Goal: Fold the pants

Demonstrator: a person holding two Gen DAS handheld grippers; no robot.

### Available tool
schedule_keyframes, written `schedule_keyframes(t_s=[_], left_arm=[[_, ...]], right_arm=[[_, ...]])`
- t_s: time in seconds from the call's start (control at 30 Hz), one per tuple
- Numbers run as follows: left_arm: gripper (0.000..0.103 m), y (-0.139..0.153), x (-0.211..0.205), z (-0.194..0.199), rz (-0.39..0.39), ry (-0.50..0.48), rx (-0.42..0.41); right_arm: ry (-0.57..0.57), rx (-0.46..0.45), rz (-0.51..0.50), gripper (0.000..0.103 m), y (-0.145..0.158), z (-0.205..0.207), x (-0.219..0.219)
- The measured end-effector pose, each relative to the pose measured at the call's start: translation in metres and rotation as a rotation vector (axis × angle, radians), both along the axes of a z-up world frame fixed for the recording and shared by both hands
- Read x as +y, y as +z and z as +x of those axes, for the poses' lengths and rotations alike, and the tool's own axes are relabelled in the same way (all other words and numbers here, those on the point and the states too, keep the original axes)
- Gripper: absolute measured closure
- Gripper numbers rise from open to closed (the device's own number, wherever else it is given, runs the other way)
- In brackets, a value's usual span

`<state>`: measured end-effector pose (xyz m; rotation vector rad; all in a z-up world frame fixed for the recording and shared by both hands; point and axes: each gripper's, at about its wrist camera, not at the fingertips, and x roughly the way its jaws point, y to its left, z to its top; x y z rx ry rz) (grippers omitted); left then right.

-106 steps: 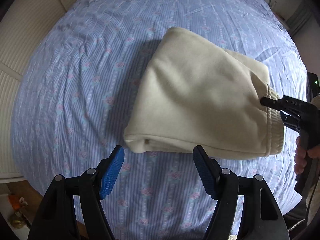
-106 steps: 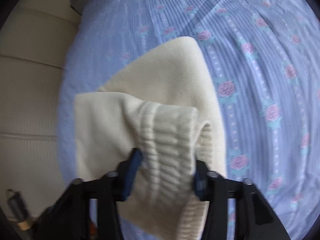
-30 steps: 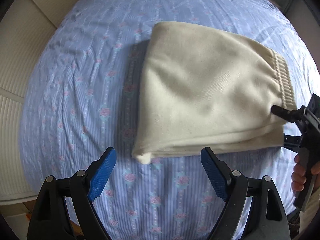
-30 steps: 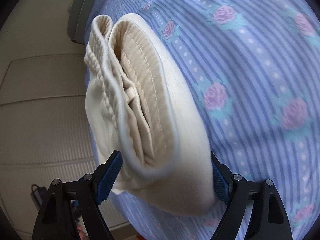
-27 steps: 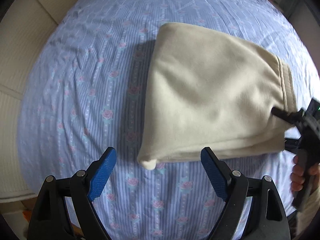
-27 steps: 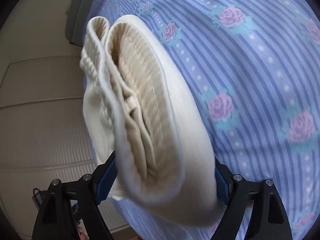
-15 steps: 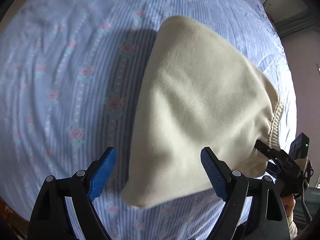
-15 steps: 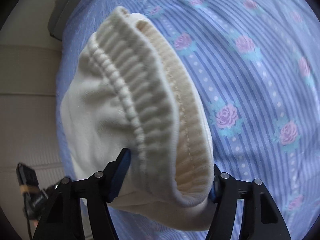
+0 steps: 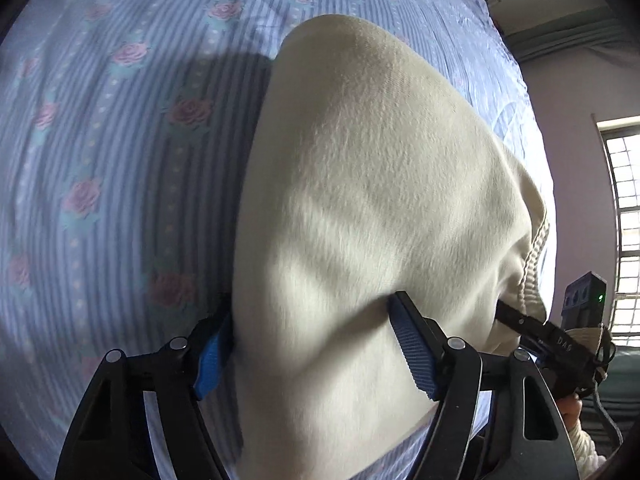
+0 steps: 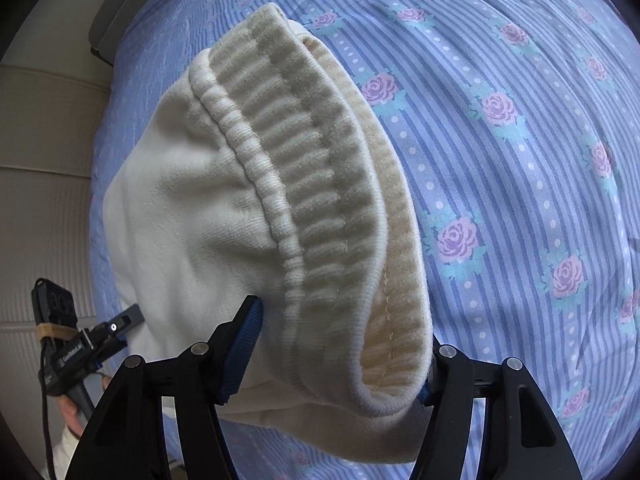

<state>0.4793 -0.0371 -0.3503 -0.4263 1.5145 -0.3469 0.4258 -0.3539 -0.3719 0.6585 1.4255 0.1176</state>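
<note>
The cream pants (image 9: 360,200) are folded into a thick bundle and held up over the bed. My left gripper (image 9: 316,344) is shut on the near folded end, its blue pads pressing into the cloth. My right gripper (image 10: 340,352) is shut on the ribbed waistband (image 10: 320,208) end of the pants (image 10: 188,216). The right gripper also shows in the left wrist view (image 9: 520,320) at the far right, biting the waistband. The left gripper shows in the right wrist view (image 10: 128,320) at the lower left, on the cloth.
The bed sheet (image 9: 120,120) is blue striped with pink roses and lies under the bundle, also in the right wrist view (image 10: 520,160). A cream padded headboard (image 10: 44,160) stands at the left. A window (image 9: 624,220) is at the far right.
The left gripper moved in and closed on the near end of the folded pants. The right gripper tightened on the waistband. The bundle lifted off the sheet.
</note>
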Motion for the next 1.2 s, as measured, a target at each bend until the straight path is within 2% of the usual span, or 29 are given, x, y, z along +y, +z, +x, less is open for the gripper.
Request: schedule_keyframes(t_s=[0.17,0.2,0.27,0.33,0.43,0.5,0.57,0.7,0.8,0.87,0.93,1.03,1.2], left_arm=[[0.031,-0.01,-0.006,0.019,-0.069,0.005,0.023],[0.034,-0.011,-0.007,0.021,-0.082,0.004,0.029],[0.047,-0.008,-0.005,0.024,-0.121,-0.001,0.037],[0.055,0.005,-0.005,0.02,-0.161,-0.022,0.009],[0.056,0.02,-0.008,0.015,-0.199,-0.092,-0.037],[0.056,0.016,-0.011,0.02,-0.185,-0.112,-0.025],[0.056,0.0,-0.012,0.028,-0.164,-0.077,0.028],[0.047,-0.016,-0.019,0.033,-0.146,-0.029,0.082],[0.054,-0.013,-0.027,0.034,-0.111,-0.02,0.096],[0.066,-0.004,-0.034,0.032,-0.087,-0.014,0.082],[0.071,0.013,-0.037,0.022,-0.078,-0.012,0.042],[0.074,0.036,-0.04,0.01,-0.091,0.008,0.006],[0.075,0.082,-0.049,-0.023,-0.1,-0.001,-0.029]], right_arm=[[0.008,0.009,-0.008,0.036,-0.005,0.012,0.009],[0.01,0.009,-0.009,0.035,-0.006,0.017,0.013],[0.019,0.008,-0.013,0.033,-0.009,0.02,0.015],[0.023,0.006,-0.015,0.033,-0.012,0.024,0.019],[0.023,0.002,-0.012,0.033,-0.014,0.028,0.024],[0.029,-0.009,-0.014,0.033,-0.014,0.03,0.026],[0.03,-0.017,-0.022,0.033,-0.014,0.031,0.029],[0.027,-0.019,-0.031,0.035,-0.013,0.031,0.035],[0.033,-0.024,-0.034,0.04,-0.006,0.027,0.034],[0.046,-0.038,-0.045,0.048,0.004,0.024,0.037],[0.048,-0.053,-0.041,0.056,0.015,0.02,0.034],[0.059,-0.102,-0.026,0.061,0.041,0.01,0.033],[0.137,-0.201,-0.052,0.062,0.092,-0.019,0.045]])
